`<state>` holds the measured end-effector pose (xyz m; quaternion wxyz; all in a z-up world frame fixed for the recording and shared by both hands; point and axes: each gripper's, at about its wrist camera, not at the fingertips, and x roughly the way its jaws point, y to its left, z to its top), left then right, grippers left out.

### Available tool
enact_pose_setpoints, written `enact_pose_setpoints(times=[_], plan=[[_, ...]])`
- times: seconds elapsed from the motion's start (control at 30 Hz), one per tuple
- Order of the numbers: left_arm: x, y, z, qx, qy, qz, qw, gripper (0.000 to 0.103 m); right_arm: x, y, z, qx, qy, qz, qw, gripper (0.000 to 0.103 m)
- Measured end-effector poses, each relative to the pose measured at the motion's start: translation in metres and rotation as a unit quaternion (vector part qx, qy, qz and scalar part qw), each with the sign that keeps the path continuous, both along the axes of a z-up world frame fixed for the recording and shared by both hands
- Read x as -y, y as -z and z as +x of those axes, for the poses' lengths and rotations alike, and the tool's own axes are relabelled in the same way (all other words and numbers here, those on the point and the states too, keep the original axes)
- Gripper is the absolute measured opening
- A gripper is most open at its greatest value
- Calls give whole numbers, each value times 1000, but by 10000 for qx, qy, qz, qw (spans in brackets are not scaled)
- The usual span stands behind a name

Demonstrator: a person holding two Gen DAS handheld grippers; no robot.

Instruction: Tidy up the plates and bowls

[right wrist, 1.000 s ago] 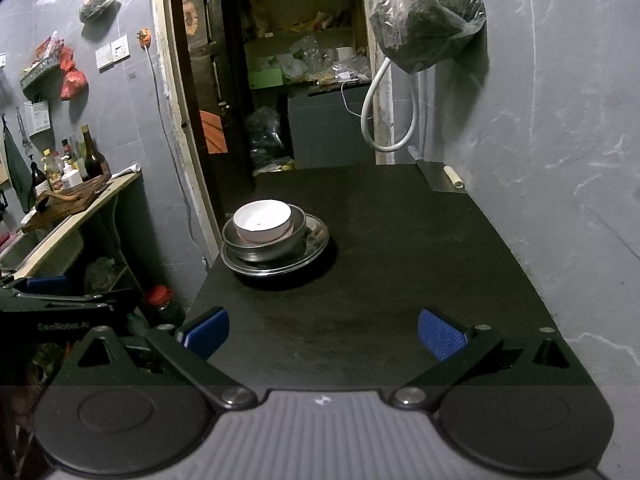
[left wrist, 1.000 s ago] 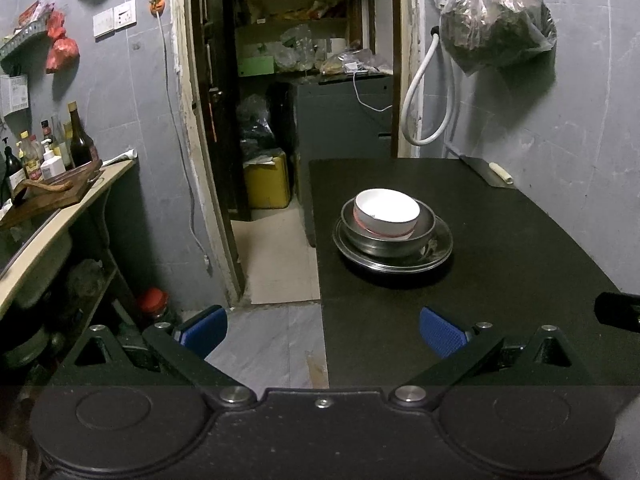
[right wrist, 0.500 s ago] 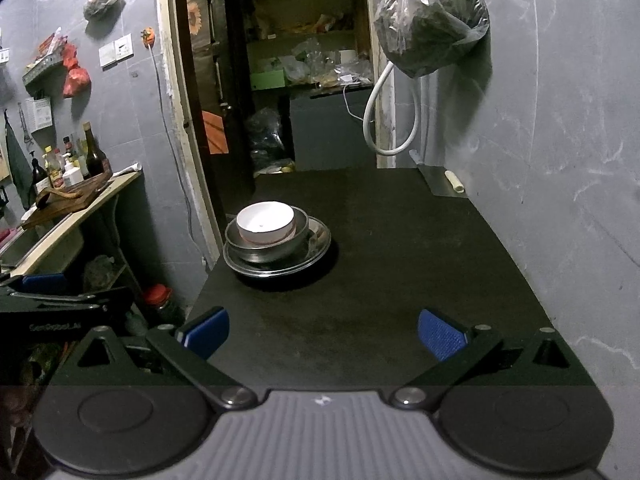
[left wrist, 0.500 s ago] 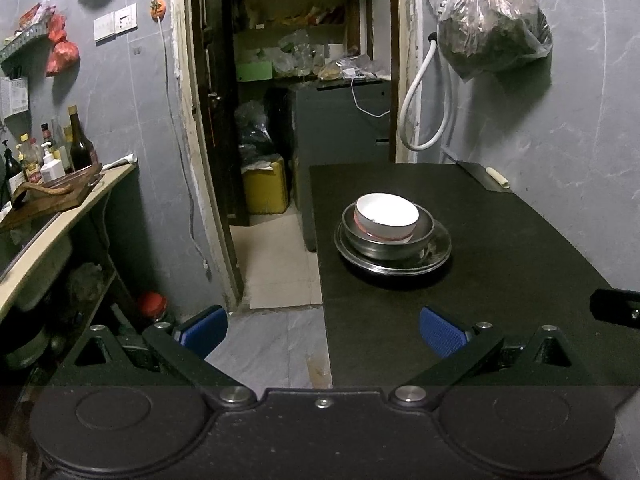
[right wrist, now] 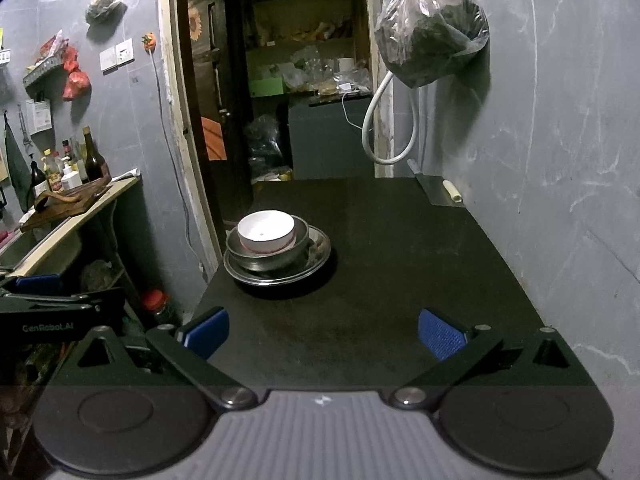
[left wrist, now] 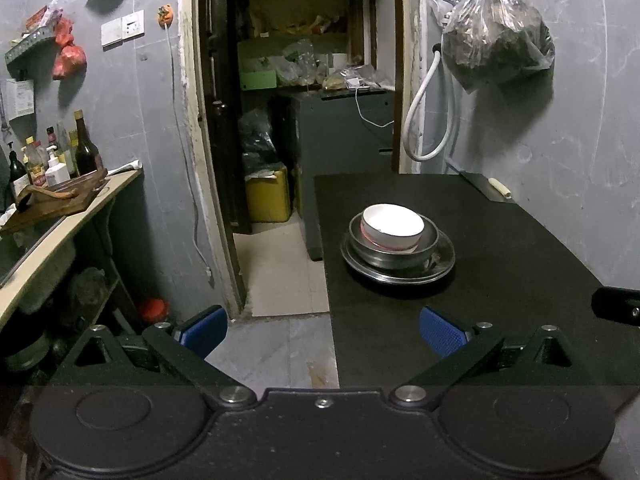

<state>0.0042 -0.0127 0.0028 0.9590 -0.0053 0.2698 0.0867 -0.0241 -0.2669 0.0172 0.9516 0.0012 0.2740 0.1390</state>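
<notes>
Both grippers have drawn slightly back from the stack; nothing on the black table has shifted.

Left gripper and right gripper hang with jaws apart, empty, well short of the stack. White ceramic bowl nests in a steel bowl on a round, shiny steel plate, near the table's left edge. Stacking looks finished; any next move probably means checking or leaving.

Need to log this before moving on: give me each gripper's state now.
Left gripper: open, holding nothing.
Right gripper: open, holding nothing, back from the stacked bowls.
</notes>
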Motion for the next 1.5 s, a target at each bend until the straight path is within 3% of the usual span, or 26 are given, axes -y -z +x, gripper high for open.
enact_pose_setpoints(times=[1.5], plan=[[0,1,-2,19,-22,3,10000,102,-1,-4,1,5,40,-7,10000,103]])
